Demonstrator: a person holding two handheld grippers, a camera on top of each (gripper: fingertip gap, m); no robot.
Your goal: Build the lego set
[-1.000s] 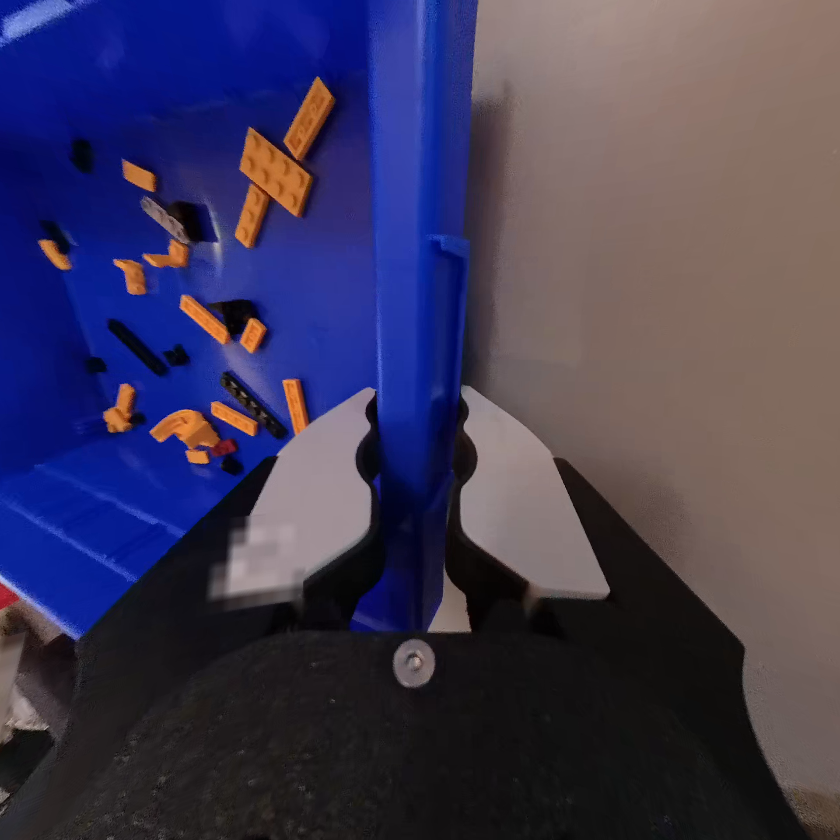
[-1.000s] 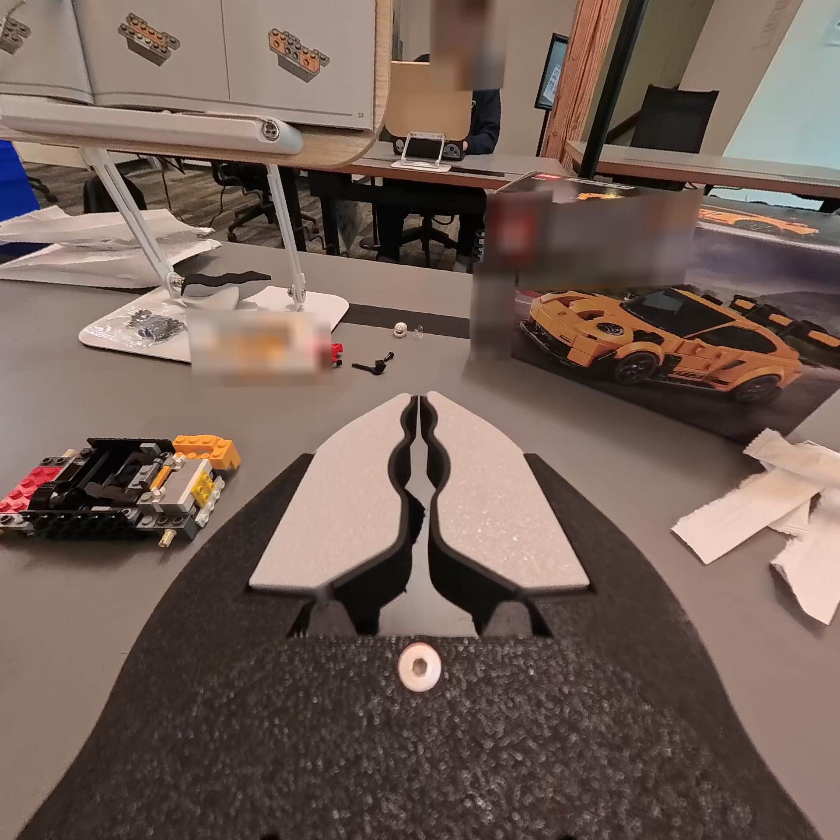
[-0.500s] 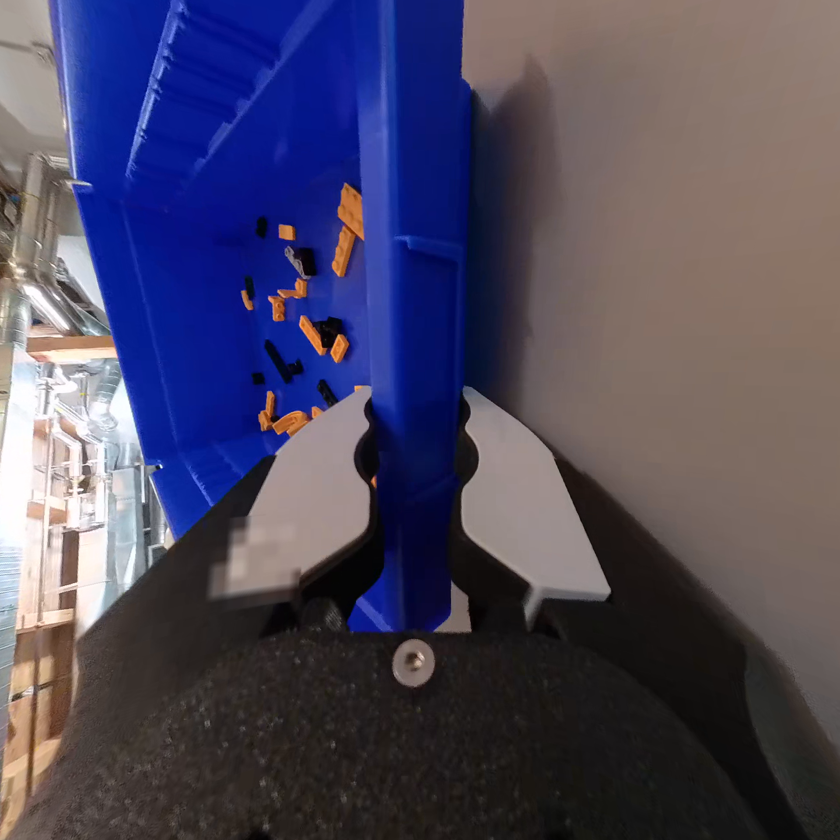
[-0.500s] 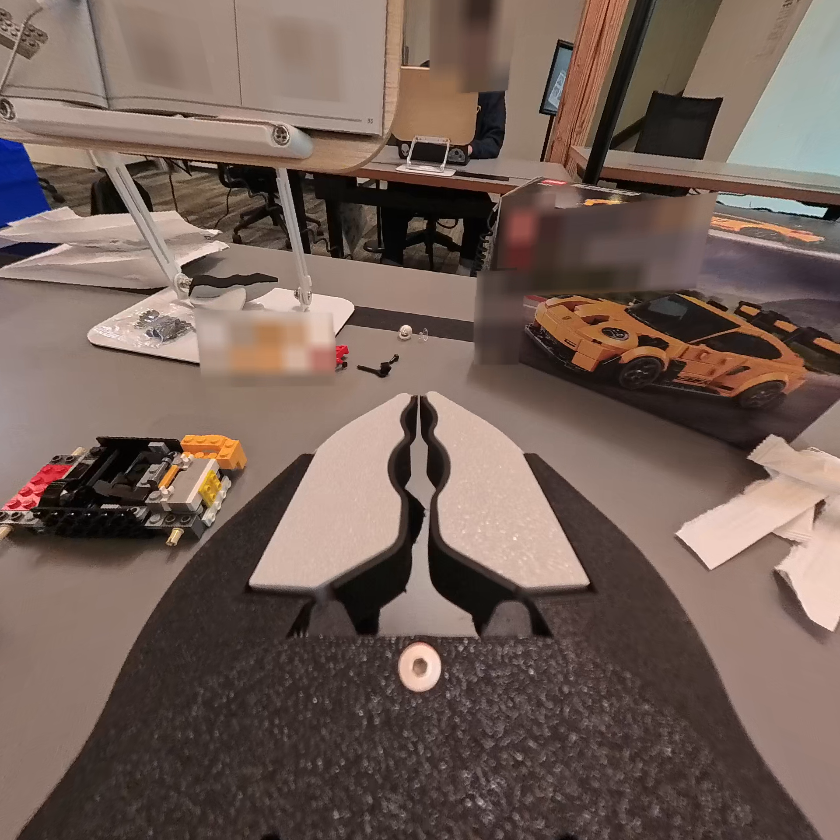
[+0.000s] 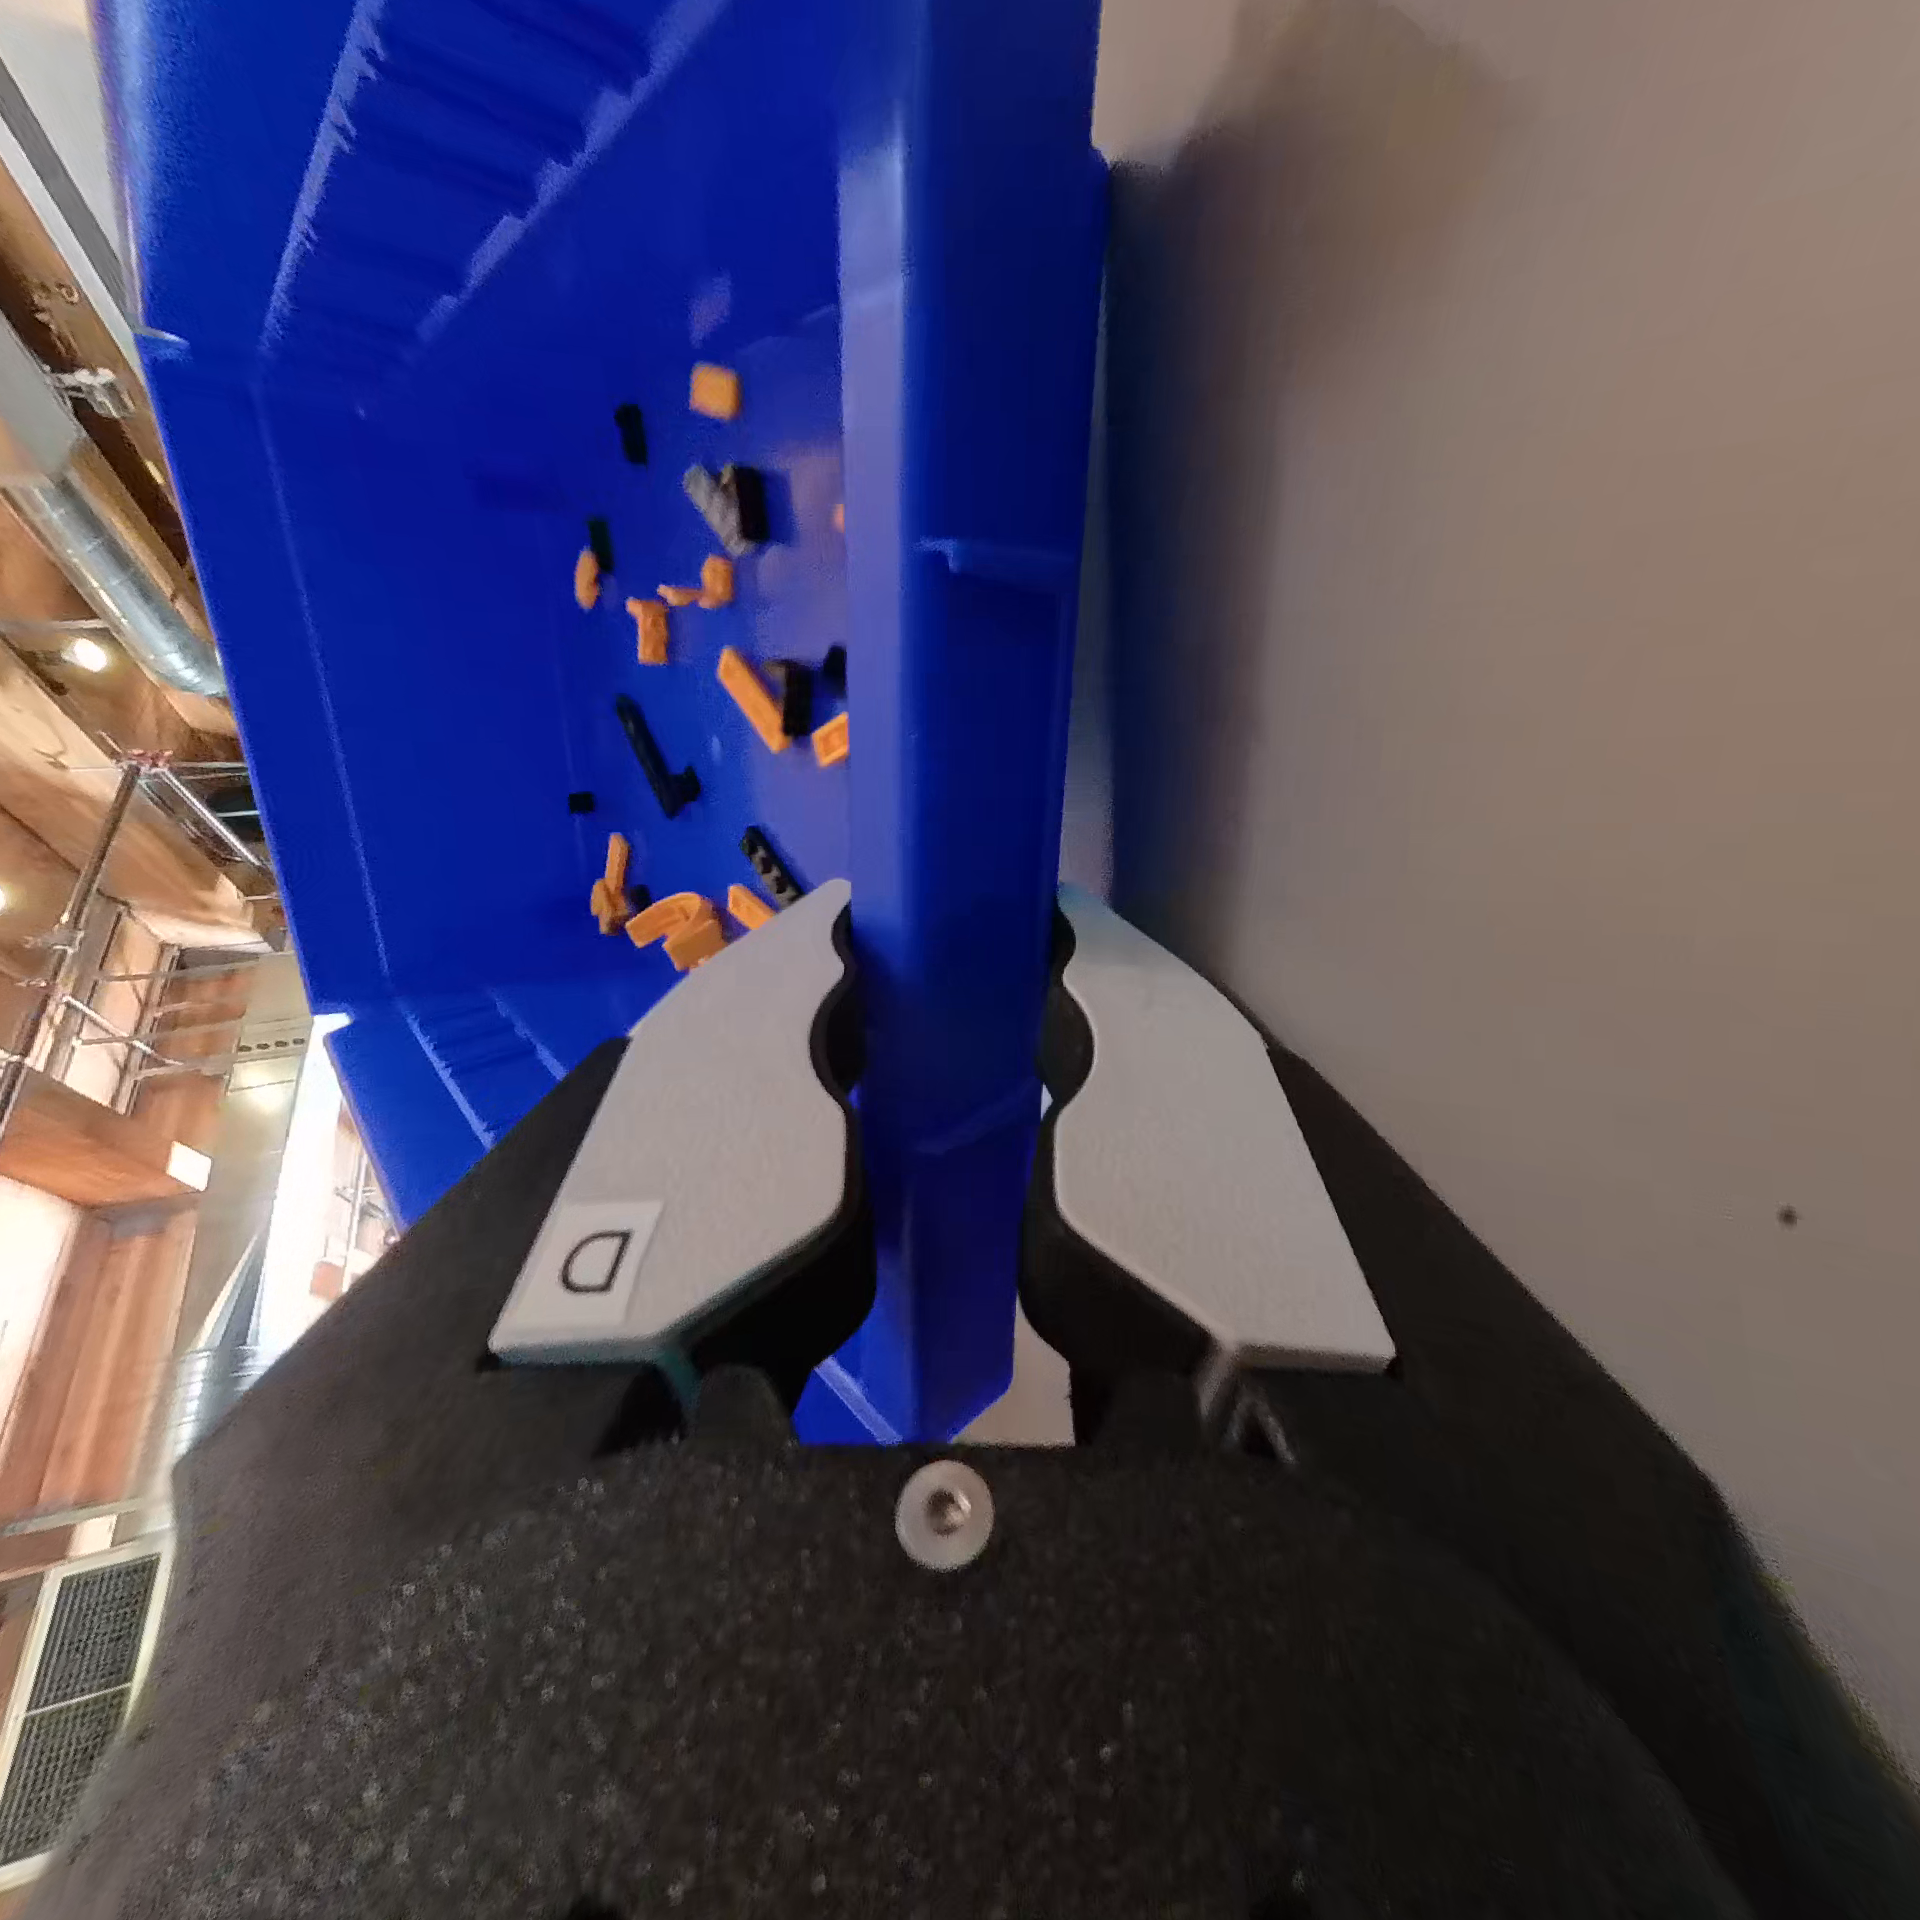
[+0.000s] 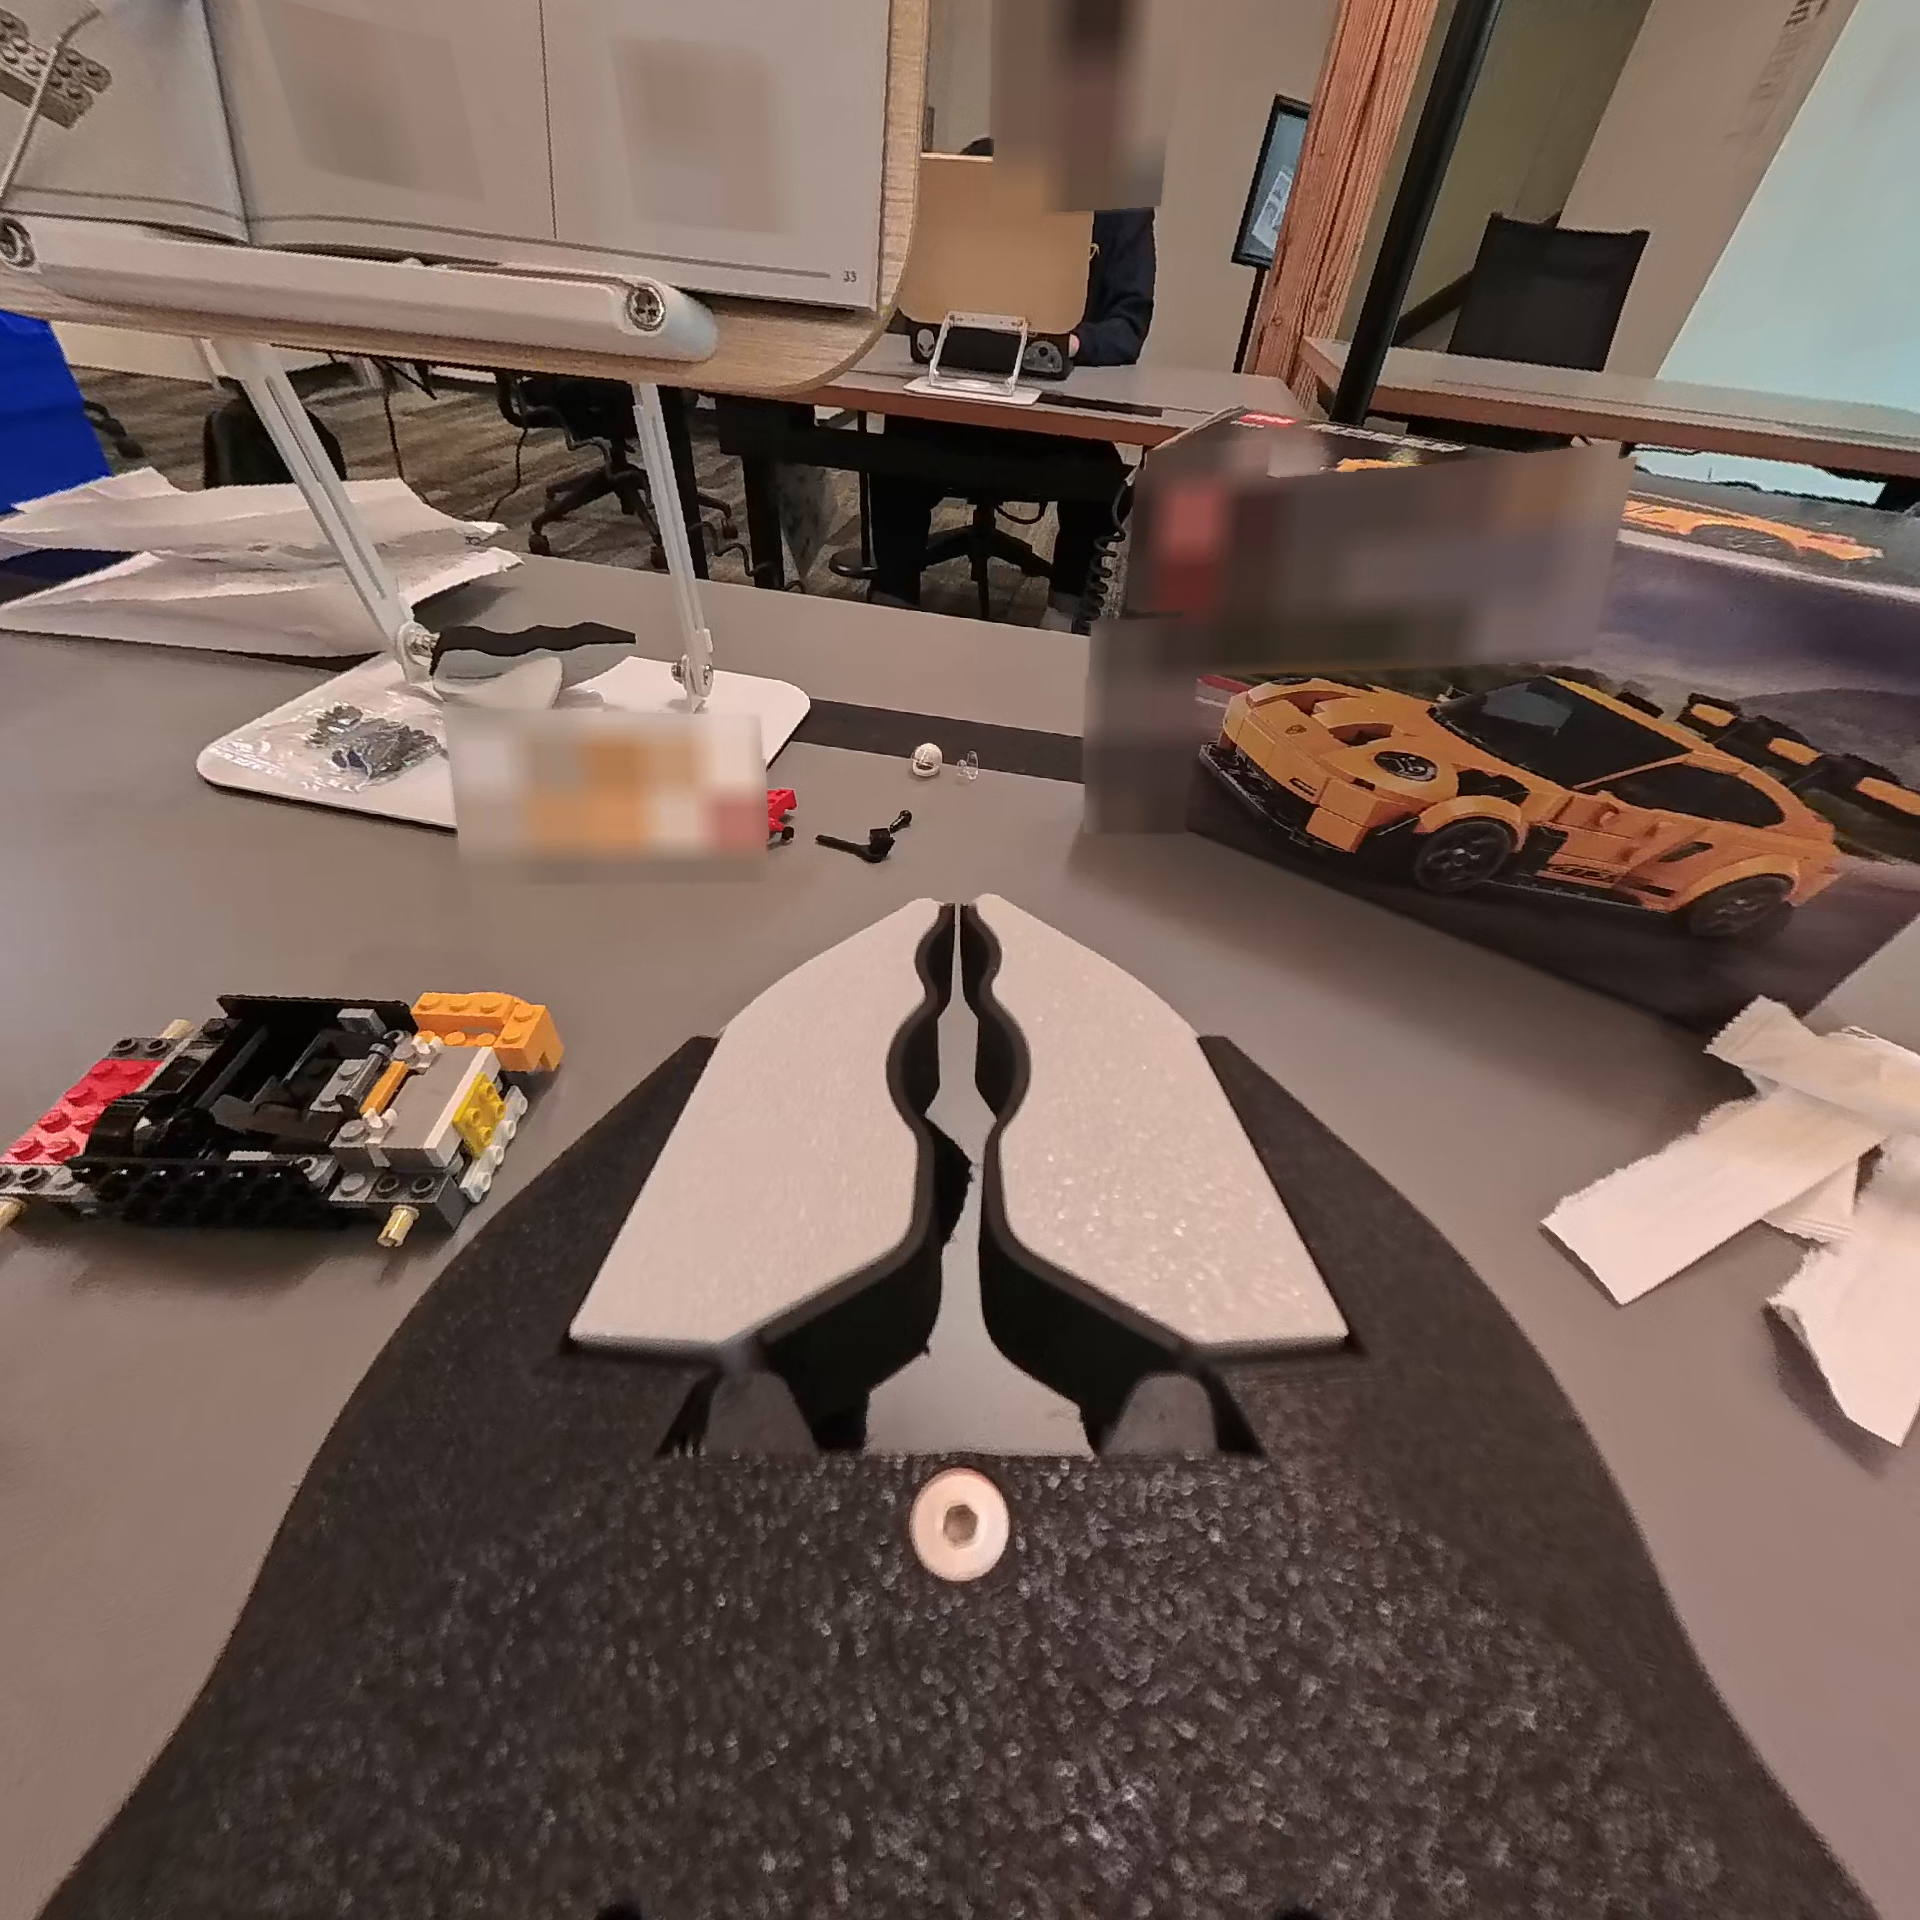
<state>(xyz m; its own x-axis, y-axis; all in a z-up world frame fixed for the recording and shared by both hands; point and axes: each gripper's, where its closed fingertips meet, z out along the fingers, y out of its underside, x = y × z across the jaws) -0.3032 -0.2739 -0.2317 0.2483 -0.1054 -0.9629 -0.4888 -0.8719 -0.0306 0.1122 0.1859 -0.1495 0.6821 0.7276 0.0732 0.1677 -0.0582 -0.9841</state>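
My left gripper (image 5: 951,914) is shut on the rim wall of a blue plastic bin (image 5: 956,520). The bin is seen rotated, its floor facing the camera. Several loose orange and black lego pieces (image 5: 717,665) lie on the bin's floor, left of the gripped wall. My right gripper (image 6: 958,909) is shut and empty, hovering above the grey table (image 6: 208,1455). A partly built lego car chassis (image 6: 281,1112), black with red, yellow and orange bricks, lies on the table to its left.
A lego box with an orange car picture (image 6: 1507,769) stands at the right. Torn white paper bags (image 6: 1787,1184) lie at the far right. A stand (image 6: 499,727) holds an instruction booklet (image 6: 540,135) at the back left. Small loose parts (image 6: 868,836) lie ahead. The tips of one gripper are about 60 cm away from the tips of the other.
The left gripper has swung with the blue bin, so the view now looks steeply along the wall and room structure shows at left. The right gripper has drifted slightly left and forward.
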